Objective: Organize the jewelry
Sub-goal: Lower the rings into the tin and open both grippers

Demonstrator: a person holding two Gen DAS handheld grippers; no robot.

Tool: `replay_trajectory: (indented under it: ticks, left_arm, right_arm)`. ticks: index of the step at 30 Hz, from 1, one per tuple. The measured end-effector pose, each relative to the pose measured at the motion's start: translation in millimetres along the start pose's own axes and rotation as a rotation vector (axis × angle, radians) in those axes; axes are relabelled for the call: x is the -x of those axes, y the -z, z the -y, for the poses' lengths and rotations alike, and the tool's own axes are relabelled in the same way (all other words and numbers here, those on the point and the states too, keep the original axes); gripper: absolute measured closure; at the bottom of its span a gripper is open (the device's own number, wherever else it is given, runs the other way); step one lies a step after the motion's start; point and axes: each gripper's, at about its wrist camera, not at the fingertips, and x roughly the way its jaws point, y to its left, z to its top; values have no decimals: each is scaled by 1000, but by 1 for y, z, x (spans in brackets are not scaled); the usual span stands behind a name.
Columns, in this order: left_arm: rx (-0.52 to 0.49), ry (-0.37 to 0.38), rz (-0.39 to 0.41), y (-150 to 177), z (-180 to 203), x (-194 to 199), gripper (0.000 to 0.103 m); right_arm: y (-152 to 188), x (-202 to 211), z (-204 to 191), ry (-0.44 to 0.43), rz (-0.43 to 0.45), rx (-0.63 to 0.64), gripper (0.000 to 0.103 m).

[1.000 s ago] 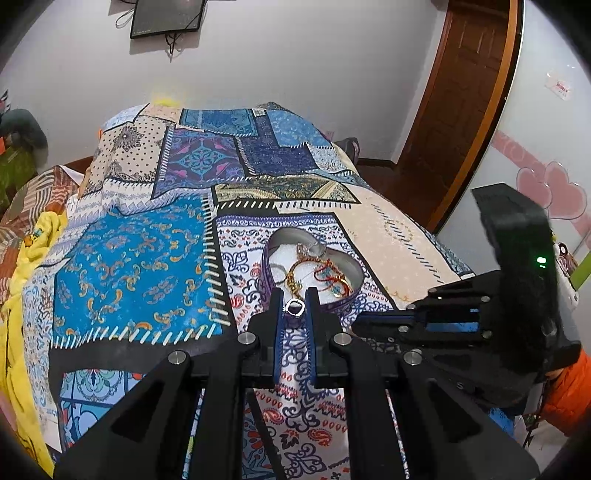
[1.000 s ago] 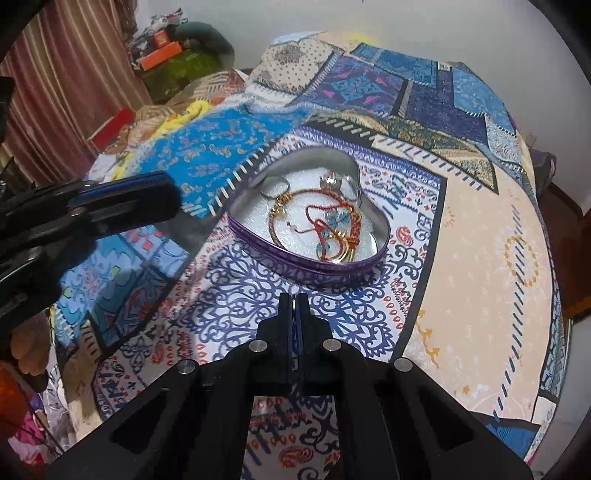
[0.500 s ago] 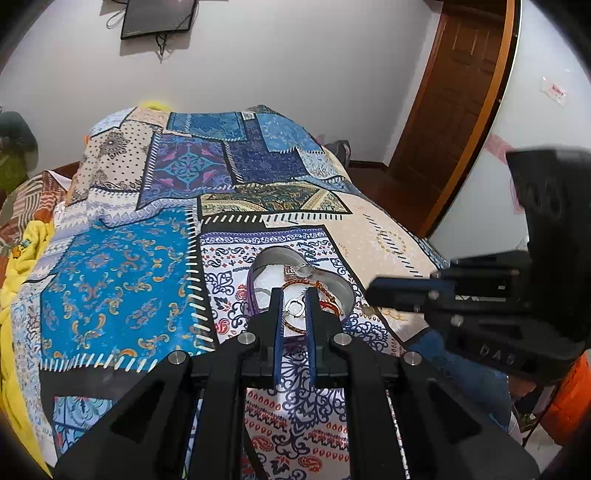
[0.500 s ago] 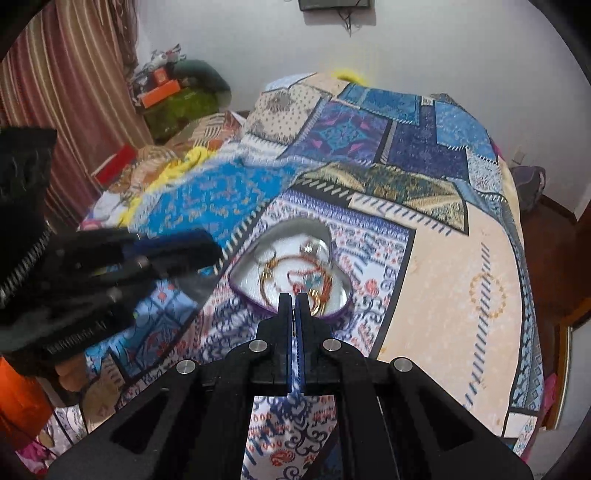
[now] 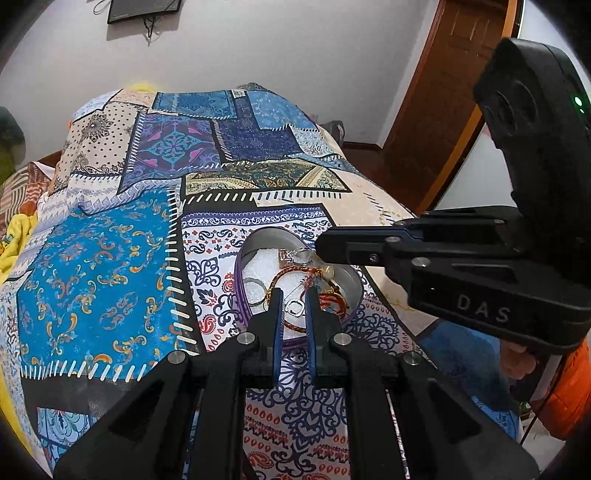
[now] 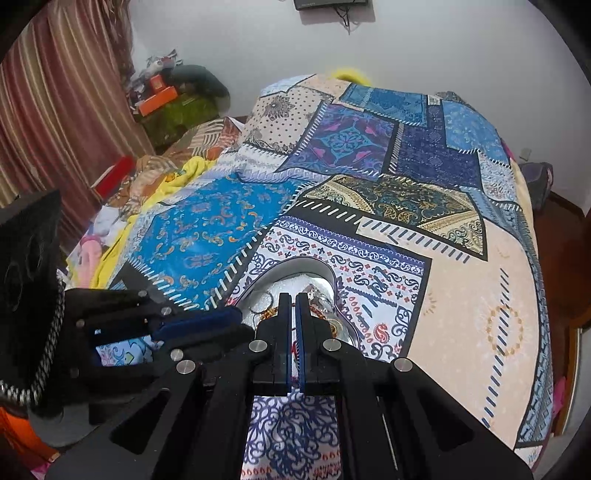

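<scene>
Jewelry lies heaped in the heart-shaped tin (image 5: pixel 352 284) on the patchwork bedspread (image 5: pixel 110 258). Left gripper (image 5: pixel 294 307) pinches a small silver ring (image 5: pixel 294 307) above it. Right gripper (image 6: pixel 292 302) hovers nearly closed, holding nothing. Judged step: placing the ring, which calls for lowering, then opening.

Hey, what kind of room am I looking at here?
Most likely a bedroom: a bed under a patchwork quilt, curtains, a wooden door and a wall-mounted screen.
</scene>
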Motion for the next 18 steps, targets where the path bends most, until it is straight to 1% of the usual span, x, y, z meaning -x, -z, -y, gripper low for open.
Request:
replay_trajectory:
  ticks: [2,6,10,16,18]
  left_arm:
    - [1,-1,1,0,-1,1,94]
    - [-2,-12,2,-1,-1,2,94]
    - [10,-25,9,-2,-2,9,94]
    - [3,-84,78,-8,5,43,93]
    - [-1,-108,114,-11,9,60,90]
  right_arm:
    - [0,-2,2,-6,-6,-6,101]
    - [0,1,4,10,-9,-11,101]
    - [1,9,6,19,-13,-25,98]
    - [5,43,-6,70,44,-4,97]
    - [7,59,-12,87,76,4,97]
